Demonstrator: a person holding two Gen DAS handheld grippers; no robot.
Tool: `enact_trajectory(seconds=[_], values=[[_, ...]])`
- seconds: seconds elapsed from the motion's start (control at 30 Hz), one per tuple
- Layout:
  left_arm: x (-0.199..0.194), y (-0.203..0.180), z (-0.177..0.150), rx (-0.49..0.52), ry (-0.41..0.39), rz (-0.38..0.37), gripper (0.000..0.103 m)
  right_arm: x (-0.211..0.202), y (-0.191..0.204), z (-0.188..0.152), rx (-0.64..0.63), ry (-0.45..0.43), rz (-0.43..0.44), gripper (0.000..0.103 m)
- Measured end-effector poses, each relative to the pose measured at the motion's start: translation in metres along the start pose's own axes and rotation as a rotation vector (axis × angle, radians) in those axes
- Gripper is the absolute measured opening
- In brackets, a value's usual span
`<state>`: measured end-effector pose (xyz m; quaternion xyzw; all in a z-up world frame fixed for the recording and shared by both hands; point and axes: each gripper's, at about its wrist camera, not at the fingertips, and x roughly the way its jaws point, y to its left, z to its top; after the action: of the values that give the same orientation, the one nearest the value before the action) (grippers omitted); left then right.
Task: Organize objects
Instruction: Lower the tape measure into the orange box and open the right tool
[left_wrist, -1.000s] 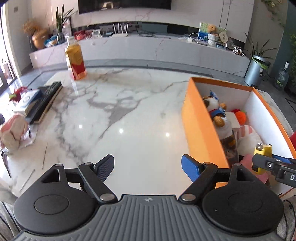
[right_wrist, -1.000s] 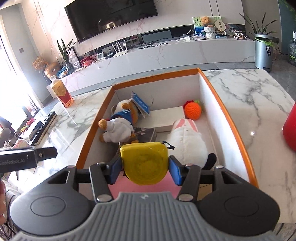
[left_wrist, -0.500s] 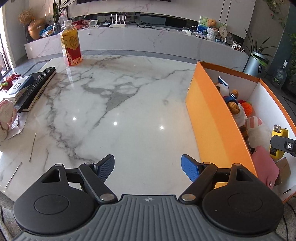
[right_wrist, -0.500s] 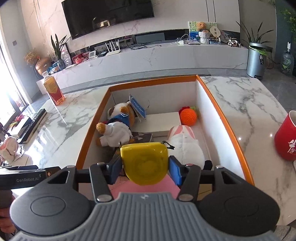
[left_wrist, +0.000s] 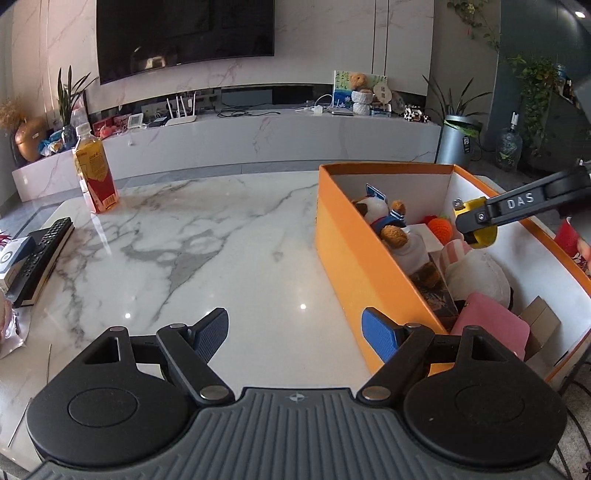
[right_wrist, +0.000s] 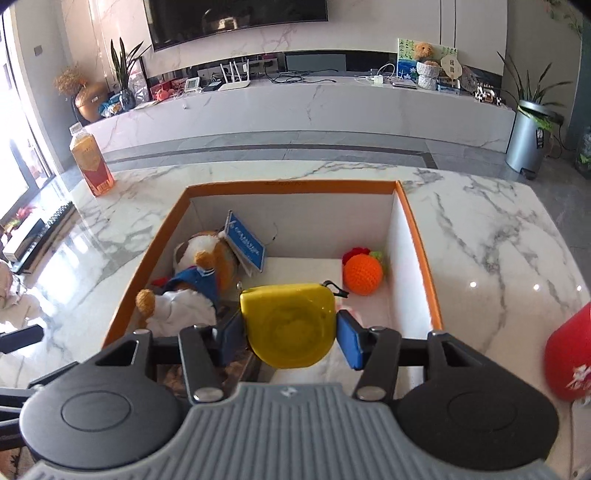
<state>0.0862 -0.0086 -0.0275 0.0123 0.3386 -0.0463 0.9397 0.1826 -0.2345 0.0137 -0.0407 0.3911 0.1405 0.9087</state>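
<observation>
Far left of the bench (left_wrist: 240, 236): remote (left_wrist: 44, 258) with a small box beside it, and a juice bottle (left_wrist: 95, 173) standing upright further back — none of it boxed, so I'd count those as possibly left to do, though the task line doesn't say which items belong in. Left gripper (left_wrist: 293, 334) hangs over bare marble just beside the box's near wall, jaws wide apart, nothing between them. Orange box (left_wrist: 354, 258) right of centre is already well stocked: plush dog (right_wrist: 199, 273) with a blue tag on the left side, pink pouch (left_wrist: 491, 325) and white plush (left_wrist: 480, 273) at the near end, orange knitted ball (right_wrist: 362, 273) in the far right corner. Right gripper (right_wrist: 290, 332) is clamped on a yellow tape measure (right_wrist: 290, 325), held above the box interior near the middle, not set down yet. Red cup (right_wrist: 569, 362) sits outside the box, far right. Judgement: mostly done; the tape measure drop is the step in hand, then the stragglers on the bench.
</observation>
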Motion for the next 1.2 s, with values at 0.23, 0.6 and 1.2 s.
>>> enact_trajectory(seconds=[0.23,0.6,1.2], values=[[0.013,0.003,-0.003,-0.024,0.061,-0.005,0.094,0.038,0.008,0.03,-0.297,0.135,-0.116,0.056],[0.019,0.016,-0.008,-0.142,0.125,-0.086,0.094,0.09,-0.001,0.058,-0.372,0.323,-0.188,0.056],[0.022,0.017,-0.011,-0.113,0.186,-0.038,0.094,0.1,0.025,0.048,-0.481,0.336,-0.262,0.095]])
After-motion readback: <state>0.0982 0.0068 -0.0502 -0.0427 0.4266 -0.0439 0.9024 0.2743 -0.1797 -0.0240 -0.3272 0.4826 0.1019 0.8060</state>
